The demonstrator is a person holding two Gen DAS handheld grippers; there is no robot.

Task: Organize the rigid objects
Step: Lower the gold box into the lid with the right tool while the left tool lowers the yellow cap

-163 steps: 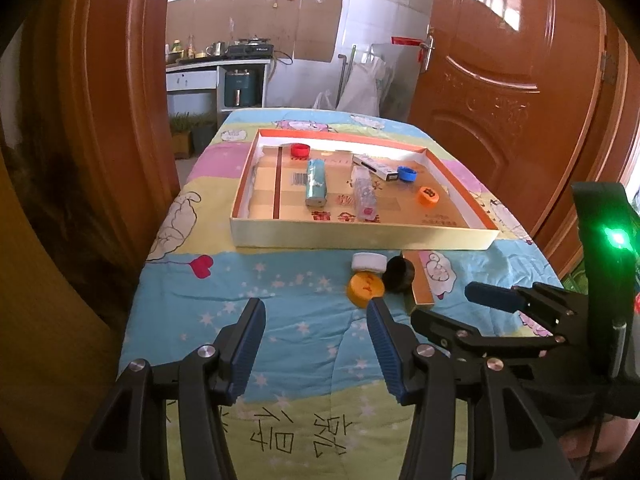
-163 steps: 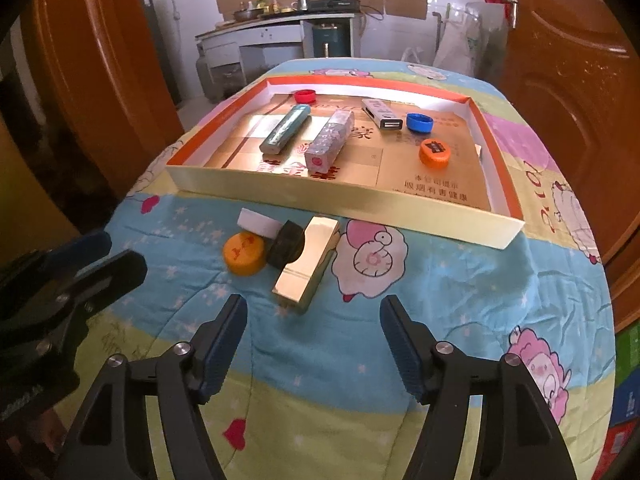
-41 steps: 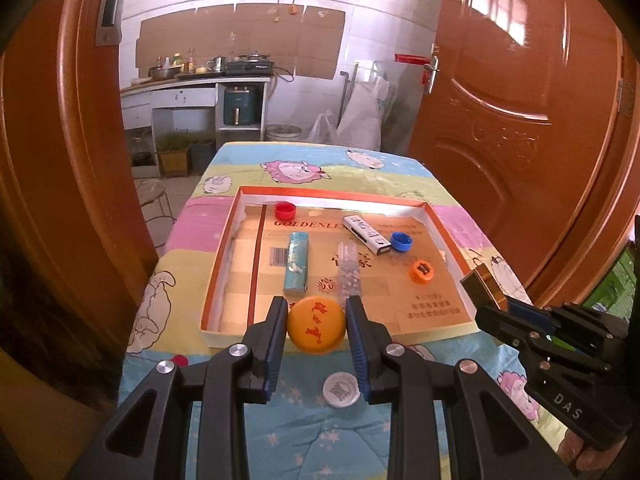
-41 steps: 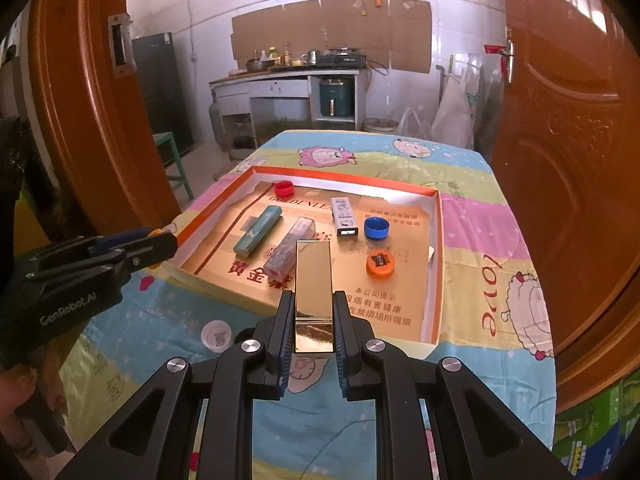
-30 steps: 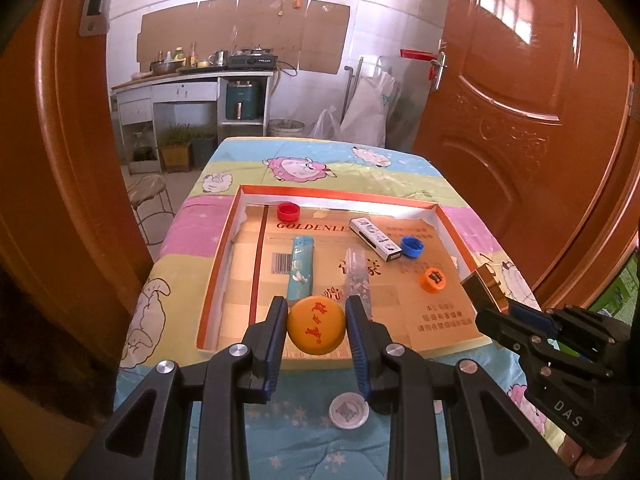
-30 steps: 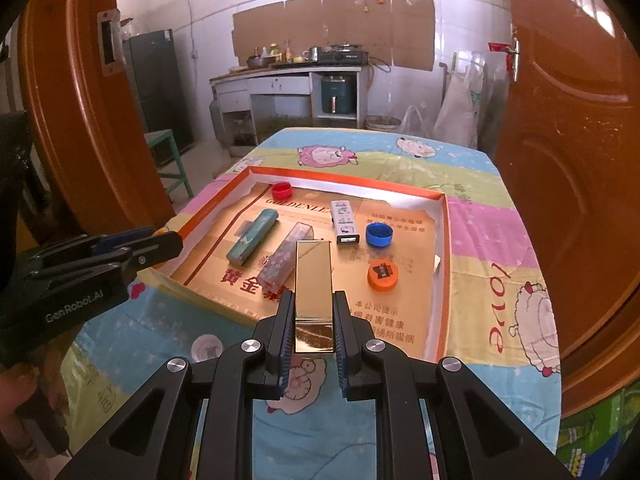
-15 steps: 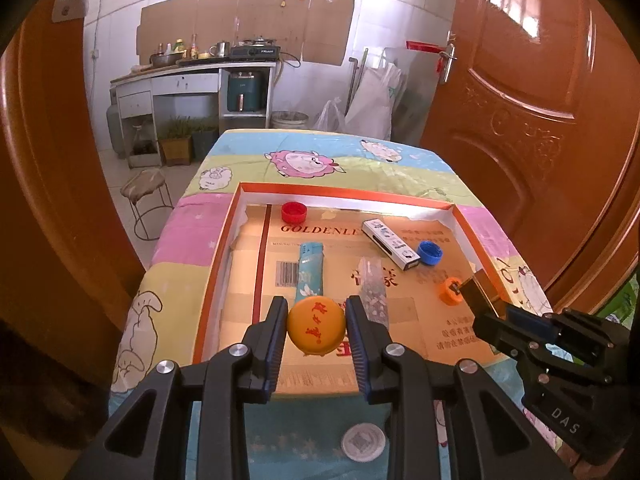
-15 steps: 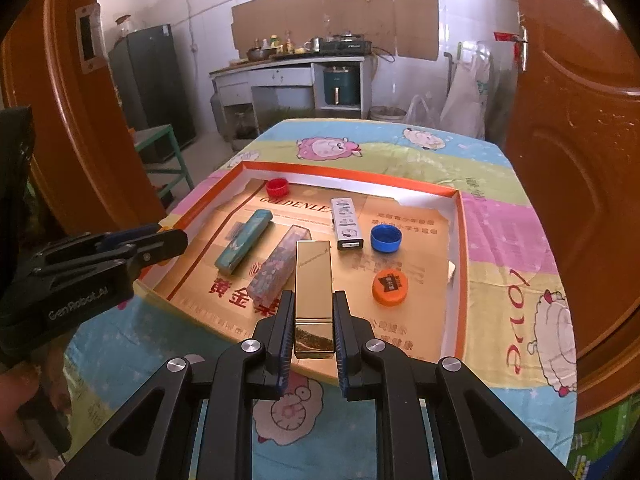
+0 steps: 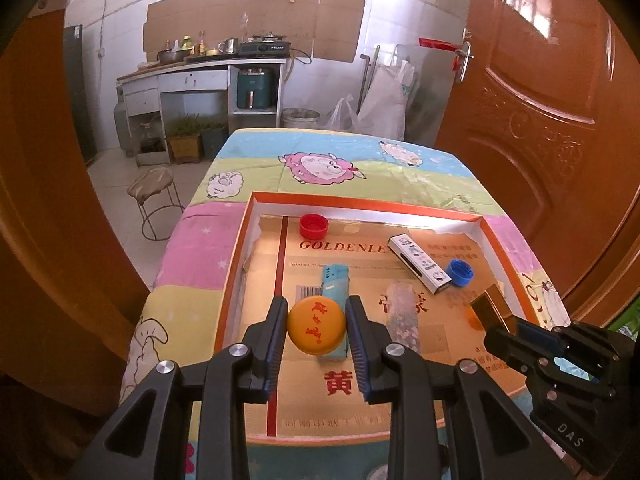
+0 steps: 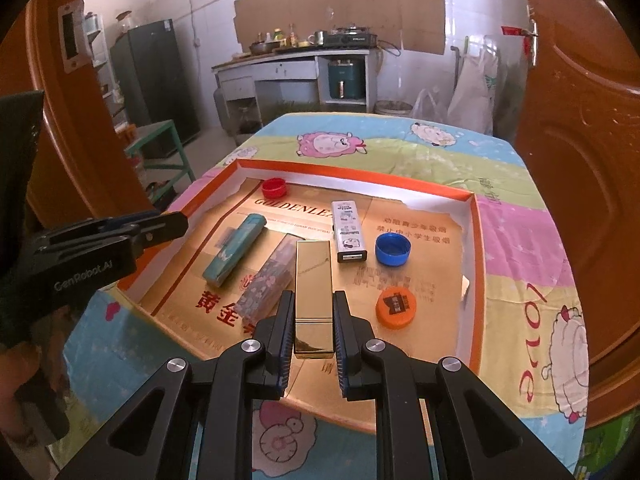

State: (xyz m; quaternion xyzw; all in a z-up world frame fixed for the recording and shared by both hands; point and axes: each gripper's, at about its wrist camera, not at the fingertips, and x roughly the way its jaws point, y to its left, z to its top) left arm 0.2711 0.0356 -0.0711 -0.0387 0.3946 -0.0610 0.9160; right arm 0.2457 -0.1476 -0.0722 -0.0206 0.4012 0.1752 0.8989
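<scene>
Left gripper [image 9: 316,330] clamped on the orange cap [image 9: 316,330], held over the near part of the orange-rimmed tray [image 9: 236,276], right gripper [image 10: 313,328] gripping the gold bar [image 10: 313,280] lengthwise above the tray floor, perhaps just clear of it.

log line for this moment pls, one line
left gripper: shut on round orange cap | right gripper: shut on shiny gold rectangular block | both over shallow orange-rimmed cardboard tray | neither item released
</scene>
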